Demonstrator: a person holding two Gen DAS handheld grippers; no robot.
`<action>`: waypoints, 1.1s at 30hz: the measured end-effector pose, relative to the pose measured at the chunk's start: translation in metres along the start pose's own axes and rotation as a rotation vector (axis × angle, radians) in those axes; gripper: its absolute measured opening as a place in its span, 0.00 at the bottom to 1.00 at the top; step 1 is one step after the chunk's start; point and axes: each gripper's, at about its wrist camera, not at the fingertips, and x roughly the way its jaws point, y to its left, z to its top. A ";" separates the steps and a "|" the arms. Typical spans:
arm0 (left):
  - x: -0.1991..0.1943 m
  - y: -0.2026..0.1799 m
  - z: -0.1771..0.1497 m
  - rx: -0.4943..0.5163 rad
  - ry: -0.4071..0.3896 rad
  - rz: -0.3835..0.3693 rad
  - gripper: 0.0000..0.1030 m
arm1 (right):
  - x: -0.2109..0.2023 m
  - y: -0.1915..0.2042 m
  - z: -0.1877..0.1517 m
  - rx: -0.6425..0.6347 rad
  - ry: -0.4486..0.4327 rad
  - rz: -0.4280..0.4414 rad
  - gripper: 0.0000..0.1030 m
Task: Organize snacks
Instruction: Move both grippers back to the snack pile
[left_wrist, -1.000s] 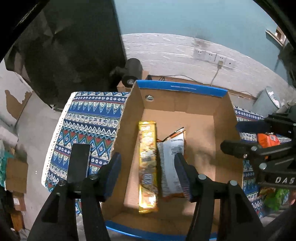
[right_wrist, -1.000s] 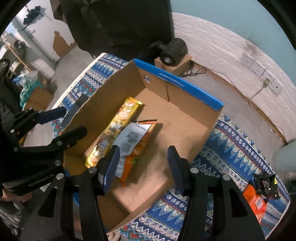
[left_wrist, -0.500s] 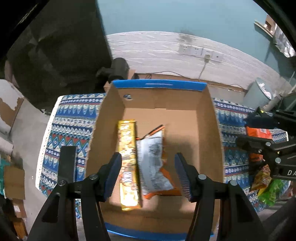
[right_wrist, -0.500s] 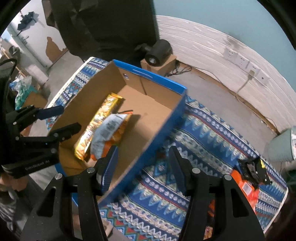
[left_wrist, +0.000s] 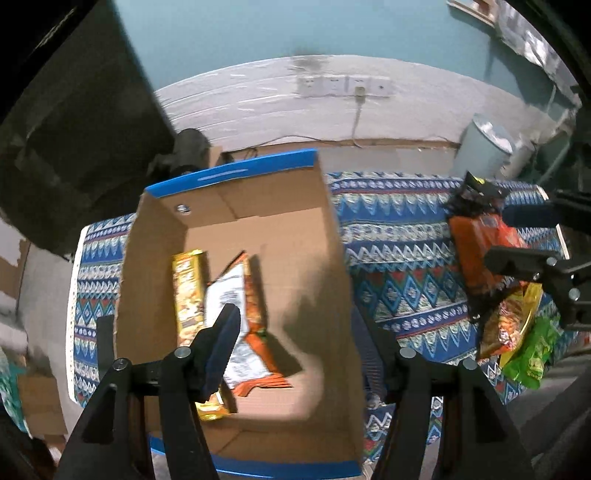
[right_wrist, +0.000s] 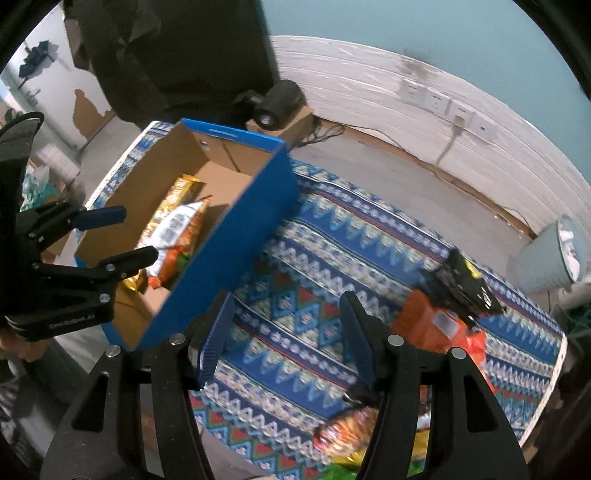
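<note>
An open cardboard box (left_wrist: 332, 236) with blue rims stands on the patterned cloth; it also shows in the right wrist view (right_wrist: 236, 236). Inside lie a long yellow snack pack (left_wrist: 187, 284) and a white-and-orange bag (left_wrist: 236, 302). My left gripper (left_wrist: 299, 343) is open and empty over the box's right part. My right gripper (right_wrist: 284, 332) is open and empty over the bare cloth to the right of the box. Loose snacks lie at the right: an orange bag (right_wrist: 439, 325), a black pack (right_wrist: 461, 284), a red-orange pack (right_wrist: 347, 428) and a green bag (left_wrist: 532, 350).
The blue patterned cloth (right_wrist: 332, 240) covers the table. A black round device (right_wrist: 277, 99) on a small carton sits behind the box. A pale bin (right_wrist: 550, 254) stands at the far right. A wall with sockets (left_wrist: 343, 85) lies behind.
Both grippers have swung to the right. The box has shifted left in both views, and the loose snacks at the right have come into view. Both stay open.
</note>
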 end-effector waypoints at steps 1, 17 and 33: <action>0.000 -0.005 0.001 0.009 0.003 -0.005 0.62 | -0.002 -0.004 -0.004 0.007 -0.001 -0.002 0.58; 0.017 -0.101 0.010 0.154 0.072 -0.108 0.76 | -0.025 -0.088 -0.074 0.185 0.009 -0.068 0.63; 0.038 -0.182 0.012 0.262 0.157 -0.216 0.76 | -0.037 -0.160 -0.164 0.464 0.050 -0.111 0.65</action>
